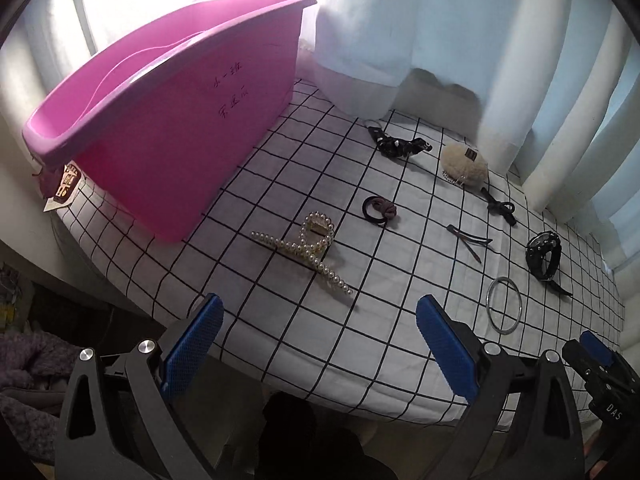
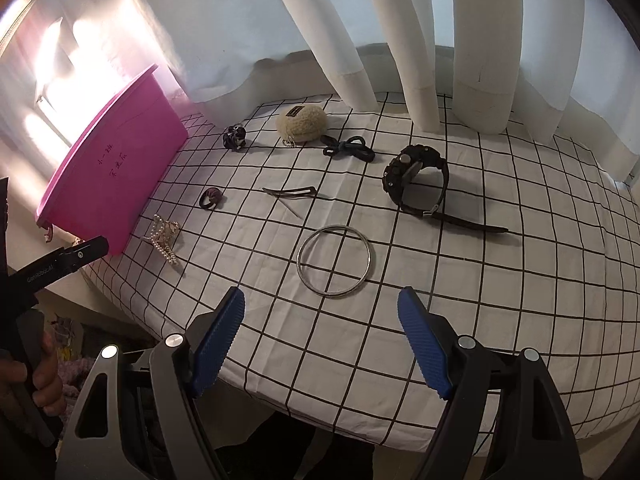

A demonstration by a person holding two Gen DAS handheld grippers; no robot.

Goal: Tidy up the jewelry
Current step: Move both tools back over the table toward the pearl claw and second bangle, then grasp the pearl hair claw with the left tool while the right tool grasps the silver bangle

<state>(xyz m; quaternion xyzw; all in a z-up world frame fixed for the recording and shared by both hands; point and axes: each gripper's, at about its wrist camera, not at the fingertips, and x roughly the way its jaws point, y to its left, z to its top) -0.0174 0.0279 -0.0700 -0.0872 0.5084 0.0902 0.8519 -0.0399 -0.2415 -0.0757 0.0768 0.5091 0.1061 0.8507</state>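
My right gripper [image 2: 320, 340] is spread wide and empty, the silver bangle [image 2: 335, 261] just ahead of its fingertips. Only my left gripper [image 1: 318, 328], also apart and empty, sees into the pink tub [image 1: 168, 120]; the pearl clip [image 1: 308, 250] lies just ahead.

This looks like a room in a home, probably a bedroom or living corner by a window. White curtains [image 2: 472, 60] hang in long folds across the top of both views, with daylight glaring through at the upper left. Below them a surface is covered by a white cloth with a black grid [image 2: 360, 340], wrinkled like household linen. A pink plastic tub [image 1: 168, 120] with handwriting on its side stands at the left. Personal accessories lie scattered over the cloth. At the lower left of the left wrist view, fuzzy purple fabric [image 1: 24, 364] lies in a dim cluttered space.
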